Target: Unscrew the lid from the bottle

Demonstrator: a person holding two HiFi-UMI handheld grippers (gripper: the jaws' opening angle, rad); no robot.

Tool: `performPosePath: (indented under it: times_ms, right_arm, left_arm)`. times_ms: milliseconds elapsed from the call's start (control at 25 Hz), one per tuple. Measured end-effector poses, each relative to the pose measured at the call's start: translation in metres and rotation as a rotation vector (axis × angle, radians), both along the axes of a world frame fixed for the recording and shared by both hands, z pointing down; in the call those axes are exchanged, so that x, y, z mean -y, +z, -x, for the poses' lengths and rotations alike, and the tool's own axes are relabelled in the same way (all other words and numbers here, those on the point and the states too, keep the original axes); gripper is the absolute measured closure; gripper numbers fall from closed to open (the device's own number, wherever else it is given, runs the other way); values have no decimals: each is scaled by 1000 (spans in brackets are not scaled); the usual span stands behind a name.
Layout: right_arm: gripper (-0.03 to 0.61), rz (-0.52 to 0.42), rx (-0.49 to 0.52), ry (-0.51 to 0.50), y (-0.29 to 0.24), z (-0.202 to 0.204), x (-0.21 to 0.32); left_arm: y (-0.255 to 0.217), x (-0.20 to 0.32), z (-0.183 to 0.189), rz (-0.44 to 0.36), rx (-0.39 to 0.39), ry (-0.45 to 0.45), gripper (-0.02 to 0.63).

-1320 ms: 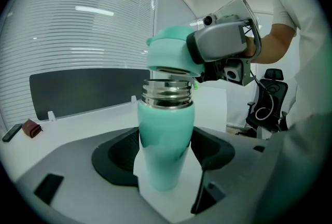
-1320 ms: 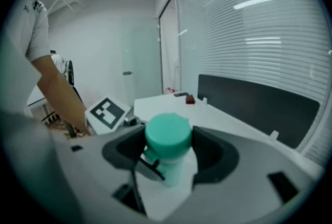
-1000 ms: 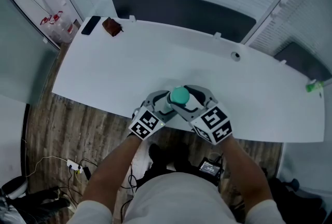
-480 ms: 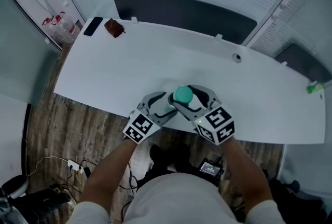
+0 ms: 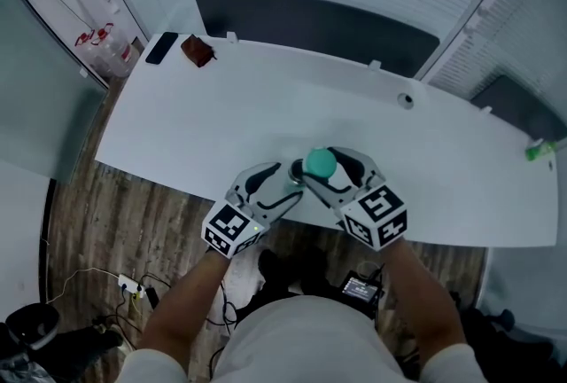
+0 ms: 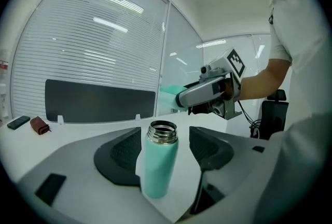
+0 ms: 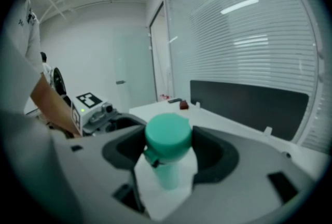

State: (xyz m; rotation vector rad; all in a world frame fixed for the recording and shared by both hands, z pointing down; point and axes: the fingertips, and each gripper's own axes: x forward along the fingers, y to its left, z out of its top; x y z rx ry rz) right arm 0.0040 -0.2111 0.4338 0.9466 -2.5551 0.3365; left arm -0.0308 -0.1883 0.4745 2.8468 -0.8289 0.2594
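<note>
The bottle stands upright on the white tabletop in the left gripper view. Its steel mouth is bare, and it sits between the jaws of the left hand-held gripper. Those jaws are apart, with a strip of tabletop showing on each side of the bottle, so nothing seems to steady it (whether it holds any liquid cannot be told). A sideways nudge from either pad could tip it over.

In the right gripper view the right hand-held gripper is clamped on the round teal lid, pads against both sides. The lid is smooth and curved, so if the squeeze eases it could slip out and drop or roll.

In the head view the two grippers sit close together at the near edge of the tabletop, with the lid just beside the left gripper's tips. This close to the edge, a toppled bottle or a dropped lid could well go over onto the wooden floor. The grippers could also knock each other when they part.
</note>
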Motion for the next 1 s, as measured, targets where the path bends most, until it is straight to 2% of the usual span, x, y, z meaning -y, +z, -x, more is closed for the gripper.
performPosePath:
  times_ms: [200, 520, 680, 1000]
  right_arm:
    - [284, -10, 13, 8, -6, -2, -1]
    - [284, -21, 42, 36, -17, -11, -3]
    - [284, -33, 64, 55, -28, -15, -5]
    - [284, -54, 114, 82, -49, -23, -14]
  left_arm:
    - [-19, -2, 4, -4, -58, -32, 402]
    - [-42, -5, 12, 38, -189, -83, 533]
    - [-56, -10, 13, 50, -245, -95, 558]
    - [-86, -20, 13, 63, -337, -106, 565]
